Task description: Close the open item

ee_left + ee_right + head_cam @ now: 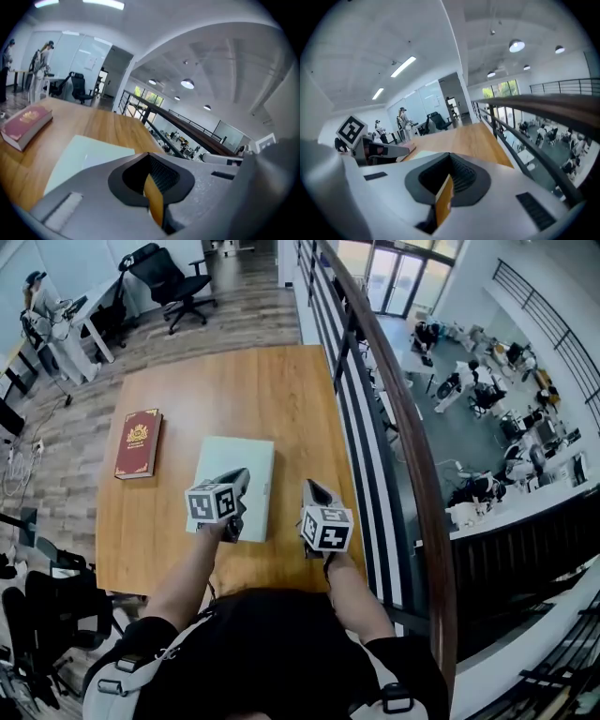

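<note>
Left gripper (240, 482) and right gripper (312, 491), both clamped shut and empty, hang over the table's (234, 390) front edge, where the green item (232, 463) lies closed.

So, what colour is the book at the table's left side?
The book is dark red with a gold emblem; clearest in the head view.

Holding both grippers out ahead of the chest, jaws together.
Keeping left gripper (239, 479) and right gripper (311, 488) side by side but apart, pointing forward and a little downward; nothing between either pair of jaws; forearms (187, 568) stretched forward, elbows bent.
</note>
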Demonstrator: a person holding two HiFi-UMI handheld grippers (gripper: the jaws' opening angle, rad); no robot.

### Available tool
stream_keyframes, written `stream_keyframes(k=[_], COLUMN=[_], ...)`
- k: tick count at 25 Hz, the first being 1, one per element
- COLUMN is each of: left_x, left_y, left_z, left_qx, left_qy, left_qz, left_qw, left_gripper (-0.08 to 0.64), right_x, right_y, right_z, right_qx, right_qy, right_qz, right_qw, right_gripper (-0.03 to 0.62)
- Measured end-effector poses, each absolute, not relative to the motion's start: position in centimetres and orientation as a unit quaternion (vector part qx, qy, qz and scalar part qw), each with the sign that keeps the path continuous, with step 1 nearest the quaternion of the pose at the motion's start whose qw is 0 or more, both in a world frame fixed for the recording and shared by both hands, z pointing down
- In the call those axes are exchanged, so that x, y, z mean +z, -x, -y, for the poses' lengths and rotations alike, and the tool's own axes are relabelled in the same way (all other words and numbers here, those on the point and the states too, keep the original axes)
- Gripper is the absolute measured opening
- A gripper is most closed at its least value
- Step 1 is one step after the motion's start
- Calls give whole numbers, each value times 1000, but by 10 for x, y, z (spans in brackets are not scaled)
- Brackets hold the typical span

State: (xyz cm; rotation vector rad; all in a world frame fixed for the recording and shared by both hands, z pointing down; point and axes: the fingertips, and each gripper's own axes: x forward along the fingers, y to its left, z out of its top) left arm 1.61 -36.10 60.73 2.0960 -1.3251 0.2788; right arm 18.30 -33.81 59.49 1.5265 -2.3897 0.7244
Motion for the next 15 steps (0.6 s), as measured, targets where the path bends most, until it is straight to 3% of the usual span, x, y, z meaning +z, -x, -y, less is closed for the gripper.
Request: stream_keyframes(k=[7, 12, 15], left_x=[483, 443, 446], left_y=[-1, 6, 5], left_z=[348, 324, 315], left_qx=[26, 9, 12], left_qy=[-828, -829, -829], left_qz=[538, 552, 552], left_qw=[158, 93, 93], left_gripper=[2, 2, 2], right_x=[459, 415, 422], right_y=[-193, -194, -197], right_z=[342, 321, 316], right_qx=[104, 36, 41], right_qy=[-551, -557, -560], right_qz=[828, 829, 827], right_qw=[-5, -29, -26], right_gripper=[5, 5, 5])
